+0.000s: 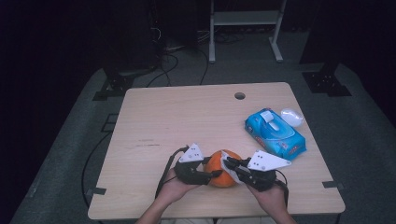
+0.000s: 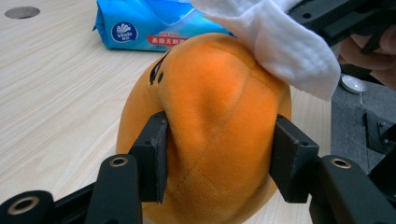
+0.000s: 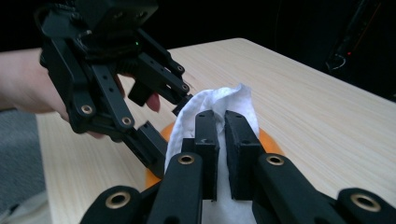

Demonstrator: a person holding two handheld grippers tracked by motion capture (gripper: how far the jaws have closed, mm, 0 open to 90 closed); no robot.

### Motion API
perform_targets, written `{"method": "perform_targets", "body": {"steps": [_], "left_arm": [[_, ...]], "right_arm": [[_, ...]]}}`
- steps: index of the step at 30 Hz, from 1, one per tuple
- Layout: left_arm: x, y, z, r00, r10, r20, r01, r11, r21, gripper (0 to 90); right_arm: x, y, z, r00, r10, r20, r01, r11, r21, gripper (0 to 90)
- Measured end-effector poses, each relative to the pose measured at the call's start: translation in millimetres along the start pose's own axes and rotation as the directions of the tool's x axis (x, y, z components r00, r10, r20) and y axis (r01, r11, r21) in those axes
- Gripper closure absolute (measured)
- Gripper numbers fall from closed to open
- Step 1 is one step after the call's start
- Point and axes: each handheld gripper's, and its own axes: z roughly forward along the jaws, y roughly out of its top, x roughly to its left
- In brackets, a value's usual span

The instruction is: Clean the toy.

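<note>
While my left tool [image 2: 219, 161] clamps the orange plush toy [image 2: 210, 121] from both sides, pads pressed into the fabric and denting it, the toy sits on the worktop [image 1: 187, 116] near the front edge, roughly mid-width. High view: left tool [image 1: 215, 173] comes in from the left of the toy [image 1: 220, 169], right tool [image 1: 227, 163] from the right, both hands at the front edge. Grey three-cornered plates on top of each tool.

Right tool [image 3: 221, 128] is closed on a white wipe [image 3: 210, 105]: jaws nearly together, the cloth pinched between them and sticking up past the tips. Wipe hangs over the top of the toy; in the left tool's view the wipe [image 2: 280, 42] drapes over the toy's upper right part, touching it. Orange shows either side of the wipe in the right tool's view [image 3: 271, 140]. Toy has a small black mark on its upper left side as seen from the left tool.

Blue wet-wipe pack [image 1: 275, 133] lies near the right edge of the worktop, well apart from the toy, long side angled toward the far right corner. White lid flap on its top, toward the far end. A whitish translucent thing [image 1: 292, 116] lies just beside the pack at the right edge; can't tell what it is. Round cable hole [image 1: 239, 95] near the far edge, right of centre.

Rest of the room dark, a white frame [image 1: 245, 28] on the floor beyond the worktop.
</note>
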Motion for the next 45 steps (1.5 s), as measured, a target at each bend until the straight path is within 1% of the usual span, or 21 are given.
{"method": "perform_targets", "body": {"steps": [2, 5, 7, 8, 9, 10, 13, 15, 18, 20, 21, 23, 28, 31, 33, 34, 36, 38, 40, 43, 45], "left_arm": [[-0.8, -0.5, 1.7, 0.9995, 0.03, -0.006, -0.03, 0.9995, -0.004, 40.1], [-1.2, -2.3, 5.7, 0.9971, 0.071, -0.025, -0.072, 0.9968, -0.033, 21.0], [0.0, -5.2, 9.5, 0.9966, 0.082, -0.012, -0.082, 0.9964, -0.021, 13.0], [-0.6, -6.9, 11.1, 0.9953, 0.092, -0.028, -0.093, 0.9956, -0.016, 12.1], [-1.1, -8.1, 13.4, 0.9932, 0.106, -0.047, -0.107, 0.9942, -0.011, 12.5], [-1.4, -8.3, 14.0, 0.9932, 0.107, -0.047, -0.107, 0.9941, -0.013, 15.4], [-1.7, -6.9, 12.7, 0.9937, 0.099, -0.054, -0.099, 0.995, -0.012, 31.9], [-1.7, -5.8, 11.0, 0.9932, 0.099, -0.061, -0.099, 0.995, -0.007, 39.5], [-2.5, -4.0, 8.8, 0.9938, 0.091, -0.064, -0.092, 0.9957, -0.012, 44.6], [-3.4, -3.1, 7.2, 0.9942, 0.088, -0.061, -0.089, 0.996, -0.008, 46.1], [-3.2, -3.2, 6.2, 0.9949, 0.083, -0.057, -0.084, 0.9965, -0.009, 46.7], [-3.3, -3.2, 3.8, 0.9964, 0.069, -0.049, -0.07, 0.9975, -0.007, 46.9], [-2.0, -4.1, -2.5, 0.9982, 0.047, -0.037, -0.047, 0.9989, -0.005, 47.0], [-2.0, -3.8, -2.5, 0.9984, 0.041, -0.038, -0.042, 0.9991, -0.003, 47.0], [-1.9, -3.9, -1.9, 0.9987, 0.032, -0.04, -0.032, 0.9995, -0.002, 46.9], [-2.6, -3.9, -1.0, 0.9986, 0.033, -0.042, -0.033, 0.9994, -0.004, 46.9], [-6.6, -3.6, 1.5, 0.9972, 0.059, -0.046, -0.059, 0.9983, 0.001, 46.8], [-12.1, -3.4, 4.2, 0.9943, 0.091, -0.056, -0.091, 0.9958, 0.005, 46.6], [-14.6, -2.8, 5.4, 0.9915, 0.115, -0.061, -0.115, 0.9933, 0.012, 46.4], [-13.4, -3.0, 5.6, 0.9919, 0.11, -0.062, -0.11, 0.9939, 0.008, 46.1], [-10.7, -4.2, 4.1, 0.9936, 0.095, -0.062, -0.094, 0.9955, 0.007, 45.7]], "right_arm": [[-5.9, -2.7, 0.5, 0.9997, 0.024, 0.003, -0.024, 1.0, 0.0, 83.4], [-13.0, -6.4, 0.7, 0.999, 0.042, 0.017, -0.042, 0.999, 0.005, 83.3], [-18.0, -7.5, 0.0, 0.9981, 0.057, 0.024, -0.057, 0.998, -0.001, 83.3], [-20.0, -7.9, -0.2, 0.9978, 0.061, 0.025, -0.061, 0.998, -0.004, 83.3], [-21.4, -8.3, -0.4, 0.9974, 0.067, 0.028, -0.066, 0.998, -0.004, 83.3], [-22.0, -8.6, -0.2, 0.9972, 0.069, 0.027, -0.069, 0.998, -0.006, 83.3], [-17.7, -7.4, 0.0, 0.998, 0.051, 0.037, -0.051, 0.999, -0.002, 83.3], [-11.1, -4.6, -0.1, 0.999, 0.022, 0.04, -0.022, 1.0, -0.002, 83.3], [3.6, 1.0, 3.1, 0.9999, -0.012, -0.005, 0.012, 1.0, -0.001, 83.4], [13.1, 4.0, 6.8, 0.9981, -0.062, -0.002, 0.062, 0.998, 0.018, 83.4], [13.5, 4.5, 7.1, 0.9975, -0.07, 0.006, 0.07, 0.997, 0.02, 83.4], [5.7, 4.0, 4.8, 0.9986, -0.051, 0.015, 0.051, 0.999, 0.01, 83.4], [-14.2, -3.1, -5.4, 0.9965, -0.007, 0.083, 0.007, 1.0, 0.009, 83.4], [-10.9, -3.5, -5.8, 0.9961, -0.016, 0.087, 0.015, 1.0, 0.008, 83.4], [-2.1, -0.4, -3.8, 0.9974, -0.037, 0.062, 0.037, 0.999, 0.002, 83.3], [3.9, 1.5, -1.8, 0.9972, -0.053, 0.052, 0.053, 0.999, 0.007, 83.4], [12.4, 5.0, 2.8, 0.9951, -0.09, 0.043, 0.089, 0.996, 0.019, 83.3], [12.3, 7.4, 5.5, 0.9945, -0.097, 0.04, 0.096, 0.995, 0.025, 83.4], [6.2, 8.0, 5.2, 0.9947, -0.089, 0.051, 0.088, 0.996, 0.03, 83.4], [-5.6, 5.5, 1.3, 0.9942, -0.067, 0.084, 0.065, 0.997, 0.032, 83.4], [-12.9, 1.4, -2.8, 0.9929, -0.056, 0.105, 0.053, 0.998, 0.036, 83.4]]}}
